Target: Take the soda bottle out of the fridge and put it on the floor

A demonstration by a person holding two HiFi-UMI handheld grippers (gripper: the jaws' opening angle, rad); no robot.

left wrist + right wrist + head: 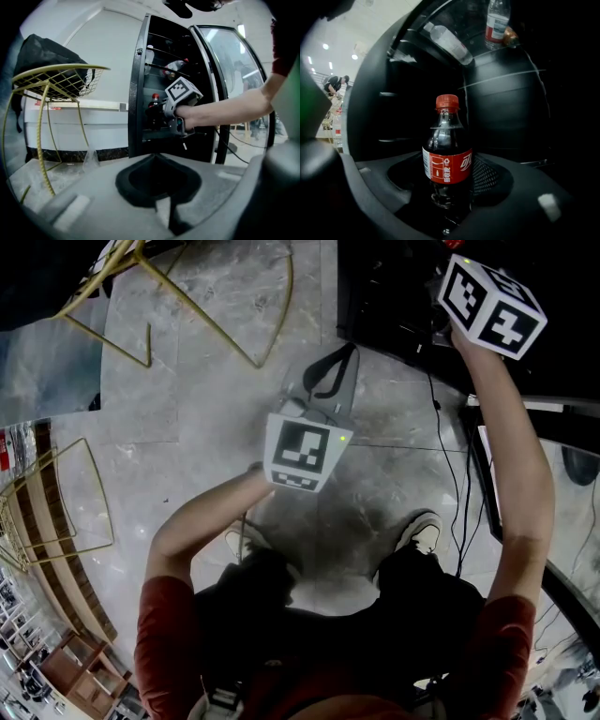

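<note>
Right gripper (450,187) reaches into the black glass-door fridge (138,93), door open. It is clamped on the small dark soda bottle with red cap and red label (447,140). Bottle upright between the pads, at a middle shelf, just inside the fridge's front edge. Clear plastic bottles (497,21) on the shelf above.

Left gripper (155,159) held out over the grey marble floor (206,381), closed and empty, pointing toward the fridge. Yellow wire chair (56,79) stands to its left.

Grey marble floor (187,418) with 2 gold wire chairs (202,315); white wall (103,56), low white counter (93,123), round ceiling lights (326,47).
</note>
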